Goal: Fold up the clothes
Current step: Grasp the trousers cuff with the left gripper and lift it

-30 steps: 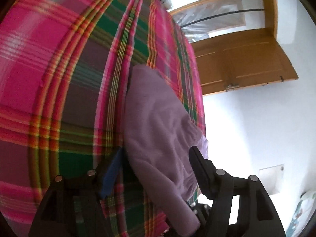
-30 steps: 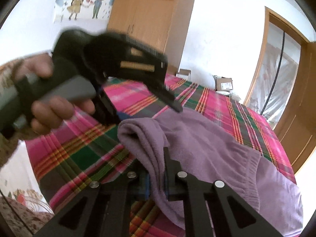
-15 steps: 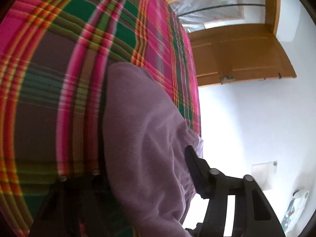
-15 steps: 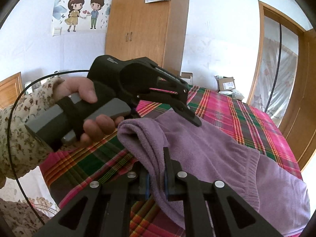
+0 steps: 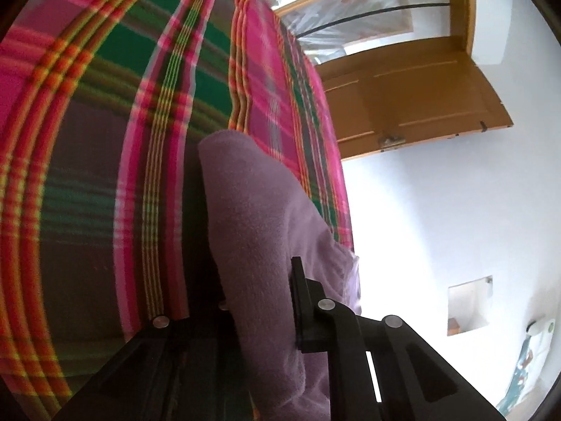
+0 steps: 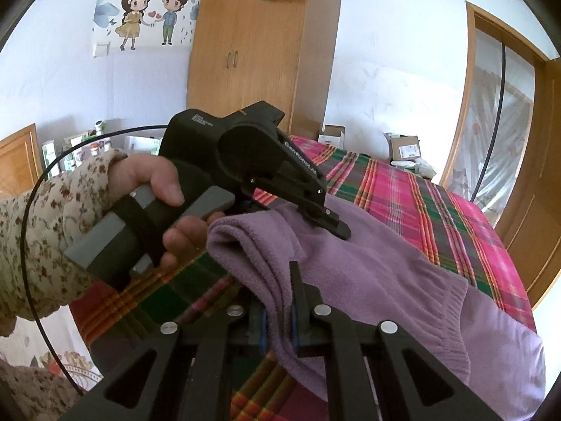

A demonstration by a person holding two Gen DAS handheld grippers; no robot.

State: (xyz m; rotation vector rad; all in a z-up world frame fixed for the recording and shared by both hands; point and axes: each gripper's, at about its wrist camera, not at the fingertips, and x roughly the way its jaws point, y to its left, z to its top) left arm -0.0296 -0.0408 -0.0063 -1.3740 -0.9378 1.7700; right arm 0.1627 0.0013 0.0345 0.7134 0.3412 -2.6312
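A purple fleece garment (image 6: pixel 378 273) lies folded on the plaid bed cover (image 6: pixel 420 193). My right gripper (image 6: pixel 277 315) is shut on the thick folded edge at the garment's near end. In the left wrist view the garment (image 5: pixel 252 231) fills the narrow gap of my left gripper (image 5: pixel 259 301); its right finger (image 5: pixel 301 301) presses the cloth, while the left finger is hidden under the fold. The right wrist view shows a hand (image 6: pixel 150 179) holding the left gripper, whose upper finger (image 6: pixel 329 221) rests on top of the fold.
The plaid cover (image 5: pixel 105 140) spreads far to the left and ahead. A wooden door (image 5: pixel 420 105) stands open past the bed's edge. A wardrobe (image 6: pixel 263 52) and cardboard boxes (image 6: pixel 403 147) stand at the far wall. A black cable (image 6: pixel 45 263) loops by the sleeve.
My left gripper's fingers went from wide apart to narrow, closing on the purple fold, and it moved down over the fold. My right gripper kept its hold.
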